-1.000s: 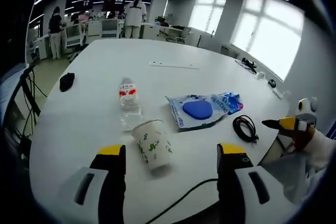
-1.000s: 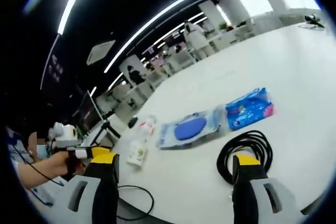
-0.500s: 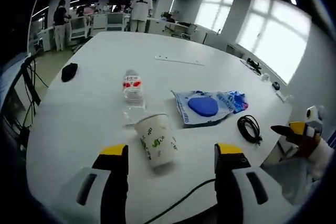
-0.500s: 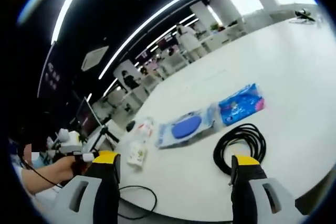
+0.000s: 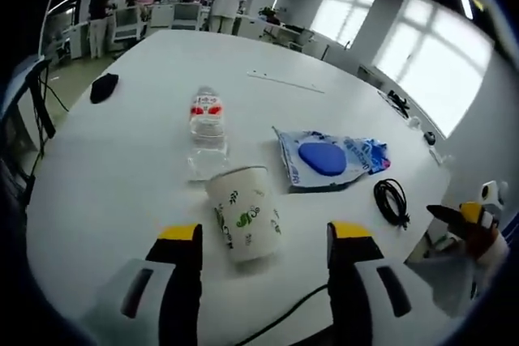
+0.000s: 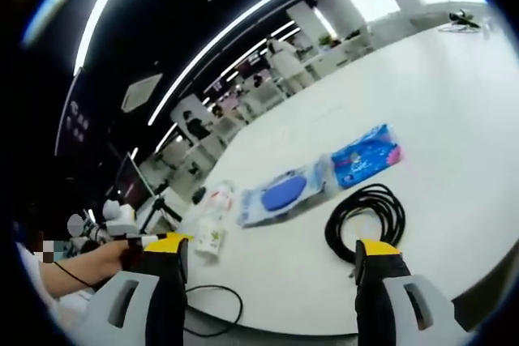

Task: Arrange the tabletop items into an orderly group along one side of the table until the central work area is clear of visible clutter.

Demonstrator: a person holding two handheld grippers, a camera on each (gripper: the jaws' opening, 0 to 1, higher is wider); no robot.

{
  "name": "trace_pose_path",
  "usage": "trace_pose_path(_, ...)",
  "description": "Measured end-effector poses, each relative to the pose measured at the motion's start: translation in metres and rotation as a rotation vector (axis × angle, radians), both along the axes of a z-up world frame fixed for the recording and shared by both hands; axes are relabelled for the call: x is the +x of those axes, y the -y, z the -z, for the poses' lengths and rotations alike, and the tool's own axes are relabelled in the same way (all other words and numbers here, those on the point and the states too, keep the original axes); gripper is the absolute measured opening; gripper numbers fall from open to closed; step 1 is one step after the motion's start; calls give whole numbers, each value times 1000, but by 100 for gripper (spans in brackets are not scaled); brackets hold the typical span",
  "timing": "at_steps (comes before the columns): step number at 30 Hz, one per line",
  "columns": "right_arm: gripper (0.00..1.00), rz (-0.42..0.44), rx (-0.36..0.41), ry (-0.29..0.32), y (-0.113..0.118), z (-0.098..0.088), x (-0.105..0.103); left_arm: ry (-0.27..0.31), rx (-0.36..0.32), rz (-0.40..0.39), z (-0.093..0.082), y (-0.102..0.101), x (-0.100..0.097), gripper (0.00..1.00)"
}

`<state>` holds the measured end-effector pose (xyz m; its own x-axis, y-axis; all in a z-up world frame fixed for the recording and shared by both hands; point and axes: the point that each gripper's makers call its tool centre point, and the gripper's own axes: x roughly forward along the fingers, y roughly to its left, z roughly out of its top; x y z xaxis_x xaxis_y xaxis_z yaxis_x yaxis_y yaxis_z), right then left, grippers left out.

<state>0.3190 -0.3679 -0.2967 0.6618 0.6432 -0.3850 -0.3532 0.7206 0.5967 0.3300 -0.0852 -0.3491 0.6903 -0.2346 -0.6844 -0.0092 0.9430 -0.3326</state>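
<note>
Two handheld grippers hovered over a large white round table (image 5: 122, 168), each with its yellow-tipped jaws spread apart and holding nothing. In the left gripper view, the left gripper (image 5: 261, 237) was just short of a white paper cup (image 5: 242, 223) printed with green leaves, which stood nearest to it, tilted slightly in the fisheye. Just beyond the cup stood a clear plastic water bottle (image 5: 208, 131) with a red and white label. To the right of the cup lay a clear plastic bag holding a blue oval pad (image 5: 323, 157), and touching that bag's far right end was a blue printed packet (image 5: 369, 151). A coiled black cable (image 5: 392, 200) lay near the table's right edge, beyond the packet. Well to the left of the bottle, near the table's edge, sat a small black object (image 5: 104, 86); what it was could not be told. A thin white strip (image 5: 285, 81) lay far beyond the bottle.

In the right gripper view, the right gripper (image 6: 271, 253) was nearest the coiled cable (image 6: 365, 211), with the blue packet (image 6: 365, 155) and the bagged pad (image 6: 280, 194) beyond it, and the cup (image 6: 211, 239) and bottle (image 6: 219, 197) to the left.
</note>
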Motion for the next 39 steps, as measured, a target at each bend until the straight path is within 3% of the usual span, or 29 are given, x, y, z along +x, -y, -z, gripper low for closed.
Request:
trace_pose_path(11, 84, 70, 20, 2, 16, -7, -11, -87, -39, -16, 29, 2, 12, 56)
trace_pose_path(23, 77, 140, 45, -13, 23, -11, -24, -127, -45, -29, 50, 7, 13, 39)
trace_pose_path(30, 77, 153, 53, -3, 22, -18, -16, -100, -80, -45, 46, 8, 10, 37)
trace_pose_path(32, 76, 151, 67, -15, 20, -19, -13, -53, -128, -41, 34, 14, 11, 37)
trace_pose_path(39, 75, 96, 96, -31, 2, -26, -5, 81, -167, 50, 0, 34, 8, 37)
